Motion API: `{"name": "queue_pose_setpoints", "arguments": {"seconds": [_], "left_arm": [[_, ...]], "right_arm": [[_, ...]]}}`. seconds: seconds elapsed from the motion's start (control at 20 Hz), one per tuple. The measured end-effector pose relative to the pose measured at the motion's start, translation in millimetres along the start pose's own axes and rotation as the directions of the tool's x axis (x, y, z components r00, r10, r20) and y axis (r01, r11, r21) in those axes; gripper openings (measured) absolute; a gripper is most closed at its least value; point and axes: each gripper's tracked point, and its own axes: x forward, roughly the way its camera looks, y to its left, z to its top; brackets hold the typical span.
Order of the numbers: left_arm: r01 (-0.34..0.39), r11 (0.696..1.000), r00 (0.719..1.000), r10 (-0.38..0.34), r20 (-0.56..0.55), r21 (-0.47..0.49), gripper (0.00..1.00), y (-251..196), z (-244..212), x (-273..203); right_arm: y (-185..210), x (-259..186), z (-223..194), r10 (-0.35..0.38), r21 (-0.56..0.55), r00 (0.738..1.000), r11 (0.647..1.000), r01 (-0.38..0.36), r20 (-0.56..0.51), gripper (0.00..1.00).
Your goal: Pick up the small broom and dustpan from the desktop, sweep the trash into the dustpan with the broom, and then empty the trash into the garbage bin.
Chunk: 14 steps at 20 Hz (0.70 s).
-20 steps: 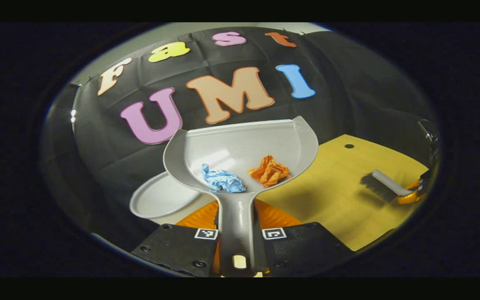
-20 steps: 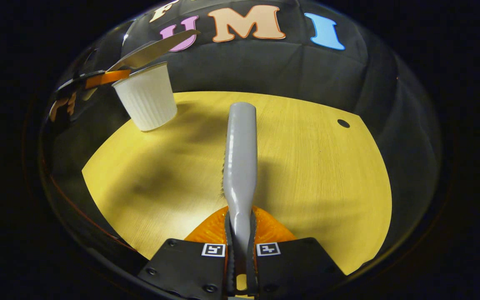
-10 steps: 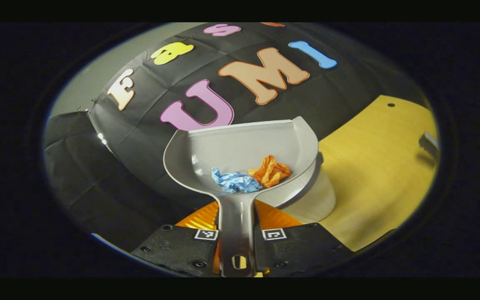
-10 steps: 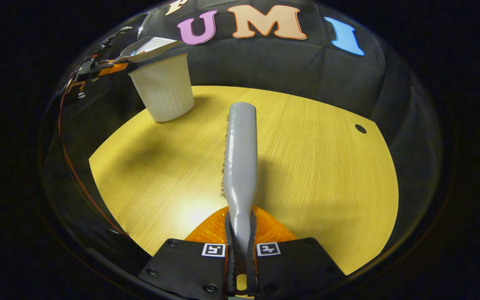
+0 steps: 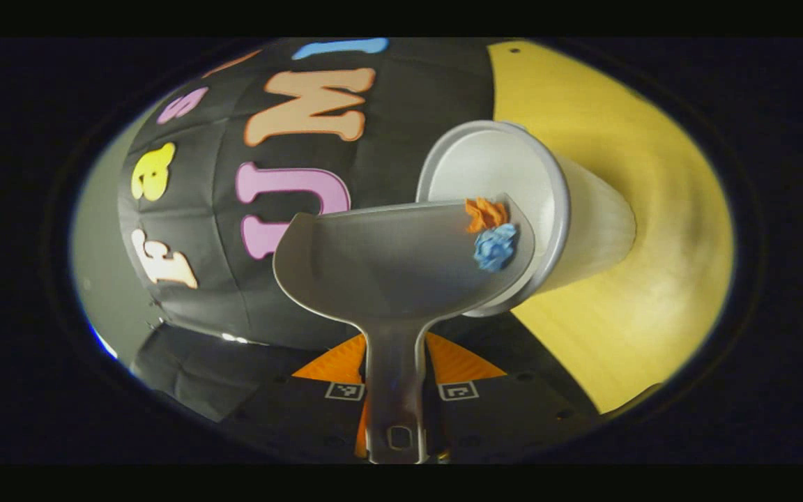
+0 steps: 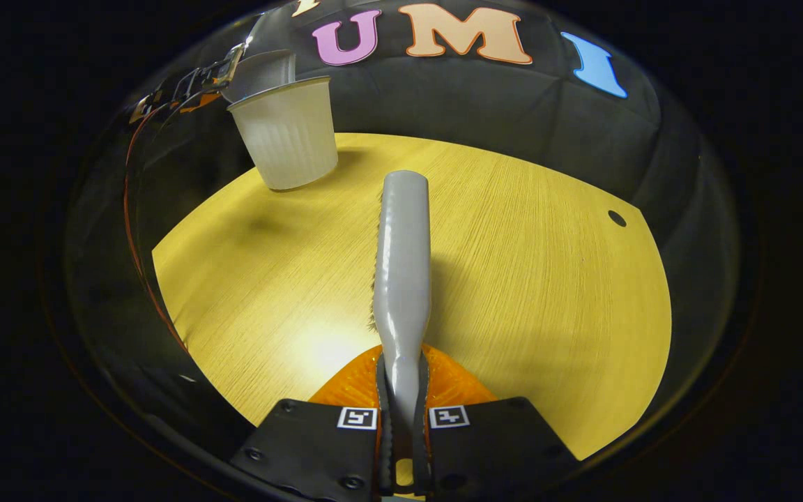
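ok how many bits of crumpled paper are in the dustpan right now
2: an orange wad and a blue wad, touching at the dustpan's tilted side, over the garbage bin's mouth. More could already lie hidden inside the bin.

One dustpan [image 5: 387, 258], two paper wads [image 5: 493, 245], one bin [image 5: 583, 216], one broom [image 6: 401, 258].

Your yellow wood-grain bench [image 6: 513, 279] has a small dark hole [image 6: 616, 218] near its far right edge; black cloth wall [image 6: 478, 104] behind.
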Motion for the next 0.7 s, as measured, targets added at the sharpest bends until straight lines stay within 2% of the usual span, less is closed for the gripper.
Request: {"name": "queue_pose_setpoints", "arguments": {"seconds": [0.15, 0.3, 0.4, 0.5, 0.6, 0.7], "left_arm": [[-0.022, 0.990, 1.000, 0.021, 0.009, 0.142, 0.24, 6, 2, 6], [-0.005, 0.995, 1.000, 0.003, 0.015, 0.104, 0.24, 2, 3, 5], [0.031, 0.999, 0.999, -0.031, 0.014, -0.023, 0.22, -6, 5, 3], [0.069, 0.976, 0.998, -0.066, 0.022, -0.207, 0.23, -12, 6, -2], [0.087, 0.920, 0.996, -0.077, 0.041, -0.382, 0.22, -14, 10, -12], [0.114, 0.823, 0.993, -0.086, 0.077, -0.557, 0.21, -13, 23, -26]], "right_arm": [[4, 5, -4, -0.002, -0.011, 1.000, 1.000, 0.002, -0.007, 0.13], [3, 5, -6, -0.002, 0.001, 1.000, 1.000, 0.002, 0.004, 0.13], [0, 3, -9, -0.006, 0.011, 1.000, 1.000, 0.006, 0.006, 0.13], [-1, 2, -10, -0.016, 0.024, 1.000, 1.000, 0.016, 0.008, 0.13], [-6, -2, -10, -0.026, 0.047, 1.000, 0.999, 0.025, 0.016, 0.13], [-13, -7, -10, -0.039, 0.081, 0.999, 0.996, 0.037, 0.026, 0.13]]}}
